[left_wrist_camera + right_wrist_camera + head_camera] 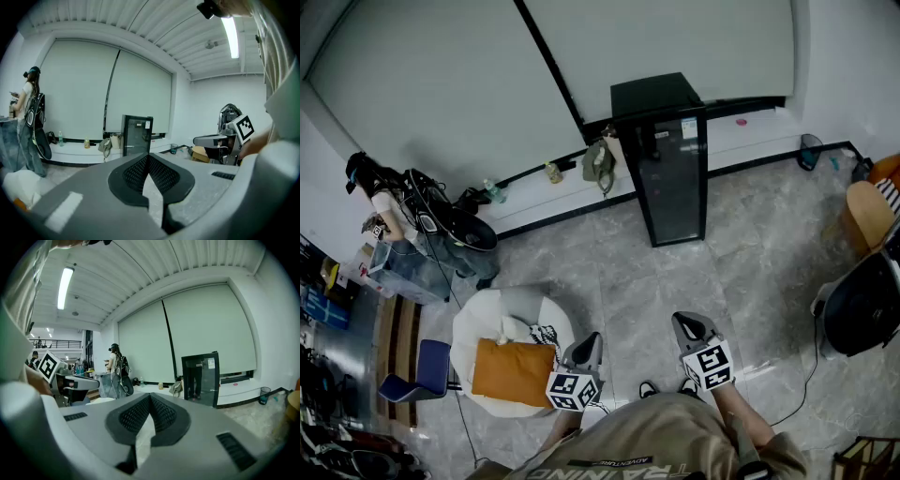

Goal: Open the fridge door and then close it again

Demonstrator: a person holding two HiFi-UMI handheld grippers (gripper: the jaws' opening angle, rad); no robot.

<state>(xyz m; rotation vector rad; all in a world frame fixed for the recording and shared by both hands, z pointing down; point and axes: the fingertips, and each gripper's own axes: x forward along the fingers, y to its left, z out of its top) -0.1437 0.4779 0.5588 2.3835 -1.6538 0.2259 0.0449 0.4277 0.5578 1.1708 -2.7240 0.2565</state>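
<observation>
A small black fridge [670,164] with a dark glass door stands against the low ledge under the window blinds, door closed. It also shows far off in the left gripper view as the fridge [137,133] and in the right gripper view as the fridge [201,378]. My left gripper [592,339] and right gripper [686,323] are held close to my body, well short of the fridge and pointing toward it. The left gripper [147,153] has its tips together with nothing between them. So does the right gripper [150,393].
A white beanbag [502,319] with an orange cushion [514,372] sits at my left, a blue stool [427,370] beside it. A person [380,202] stands at the far left. A bag [600,161] and bottle [553,172] rest on the ledge. A black chair [862,305] is at right.
</observation>
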